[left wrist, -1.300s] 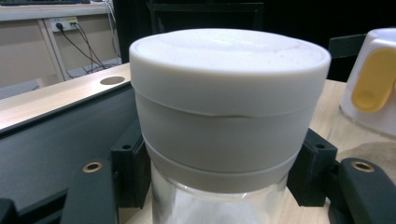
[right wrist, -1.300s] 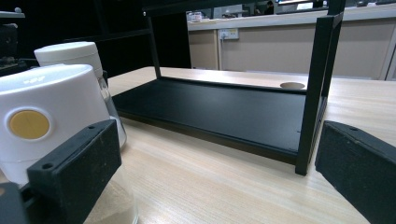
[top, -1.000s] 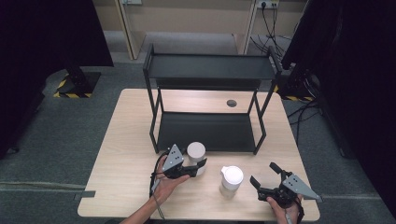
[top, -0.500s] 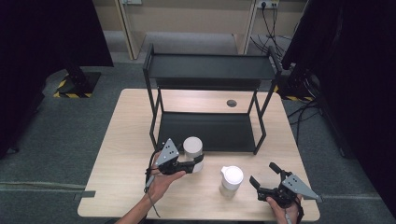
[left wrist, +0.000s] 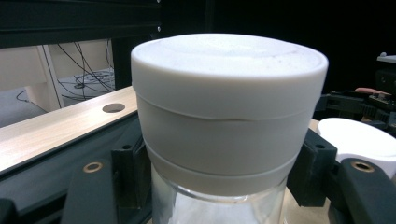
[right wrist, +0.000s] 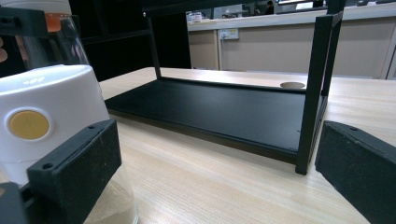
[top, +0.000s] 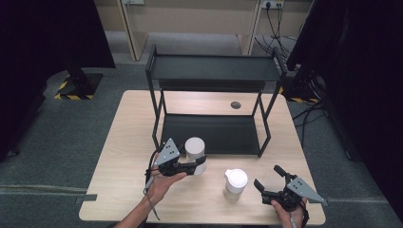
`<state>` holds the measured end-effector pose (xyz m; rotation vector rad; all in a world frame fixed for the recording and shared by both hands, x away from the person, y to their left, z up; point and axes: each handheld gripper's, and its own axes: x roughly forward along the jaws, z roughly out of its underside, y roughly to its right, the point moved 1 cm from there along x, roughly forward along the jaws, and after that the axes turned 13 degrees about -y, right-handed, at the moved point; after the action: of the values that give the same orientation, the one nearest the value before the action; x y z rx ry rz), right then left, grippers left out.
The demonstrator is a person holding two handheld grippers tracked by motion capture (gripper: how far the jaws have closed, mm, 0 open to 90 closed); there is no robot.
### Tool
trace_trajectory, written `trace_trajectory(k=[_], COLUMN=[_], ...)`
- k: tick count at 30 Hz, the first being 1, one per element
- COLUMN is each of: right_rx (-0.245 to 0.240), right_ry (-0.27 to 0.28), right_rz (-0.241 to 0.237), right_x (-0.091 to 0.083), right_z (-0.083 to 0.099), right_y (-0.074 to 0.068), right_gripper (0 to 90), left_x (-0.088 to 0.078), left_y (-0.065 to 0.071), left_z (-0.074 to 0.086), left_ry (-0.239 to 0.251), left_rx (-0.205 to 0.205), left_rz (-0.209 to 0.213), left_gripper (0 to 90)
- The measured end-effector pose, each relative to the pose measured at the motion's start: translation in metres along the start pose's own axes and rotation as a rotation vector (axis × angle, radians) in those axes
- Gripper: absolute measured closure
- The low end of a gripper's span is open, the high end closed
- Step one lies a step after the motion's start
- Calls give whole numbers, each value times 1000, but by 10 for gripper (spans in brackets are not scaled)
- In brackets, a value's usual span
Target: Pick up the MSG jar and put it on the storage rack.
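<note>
A: What is gripped by the left gripper [top: 199,166]?

B: A clear glass jar with a white round lid [top: 194,148] is clamped just under its lid, at the front edge of the black two-tier metal shelf rack [top: 215,69] on the light wooden table [top: 128,133].

A: And the right gripper [top: 268,178]?

B: Its jaws are spread wide with nothing between them. A second clear jar with a white pour-spout cap [top: 235,182] is seen standing just beside it, untouched.
</note>
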<state>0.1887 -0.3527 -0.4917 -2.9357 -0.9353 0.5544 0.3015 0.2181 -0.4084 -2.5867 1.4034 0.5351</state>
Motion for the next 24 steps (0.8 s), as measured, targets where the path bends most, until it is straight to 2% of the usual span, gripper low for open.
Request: trace_trajectory(k=[11,17,24], right_rx=[0,1,5], right_ry=[3,4,6], right_rz=[2,1,1], right_x=[-1,-1,-2], right_z=[0,0,1], right_y=[0,0,1], right_gripper=[5,5,5], left_x=[-5,-10,-17], left_y=[-2,-9,-15], left_z=[-16,-33,-57], left_ry=[10,-6,-7], left_rx=[26,17,32], left_rz=[6,28,24], left_gripper=[349,349,349])
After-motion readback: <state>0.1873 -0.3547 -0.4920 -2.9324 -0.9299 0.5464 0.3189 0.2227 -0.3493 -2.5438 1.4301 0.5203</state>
